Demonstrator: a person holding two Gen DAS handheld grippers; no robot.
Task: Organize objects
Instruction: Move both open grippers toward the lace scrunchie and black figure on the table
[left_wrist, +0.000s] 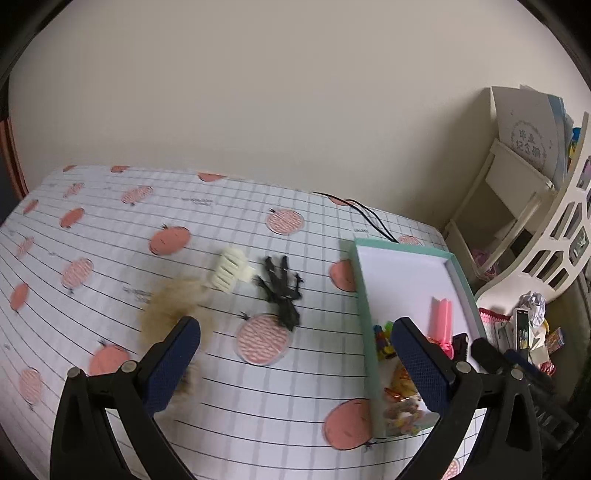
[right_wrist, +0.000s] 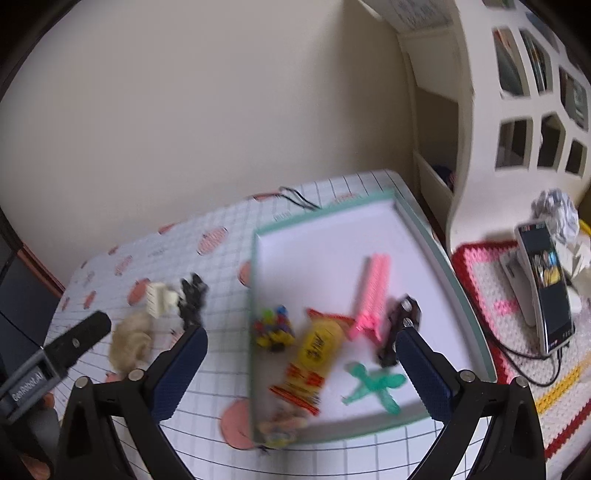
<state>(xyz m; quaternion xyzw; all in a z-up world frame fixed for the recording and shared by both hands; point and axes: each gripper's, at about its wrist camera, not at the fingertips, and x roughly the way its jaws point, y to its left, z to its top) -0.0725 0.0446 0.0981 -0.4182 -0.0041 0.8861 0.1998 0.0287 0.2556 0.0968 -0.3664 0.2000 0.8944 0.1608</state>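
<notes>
The left gripper (left_wrist: 295, 354) hung with jaws apart and empty over the tabletop (left_wrist: 110, 236), the soft, light beige fur pompom (left_wrist: 173, 314) at its ten o'clock, probably best pinched across its fluffy middle.

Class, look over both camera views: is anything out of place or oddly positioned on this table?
Yes. Three items lie loose on the tablecloth outside the tray: a beige fluffy piece, a cream hair claw and a black hair clip. Both grippers, left and right, are open.
</notes>
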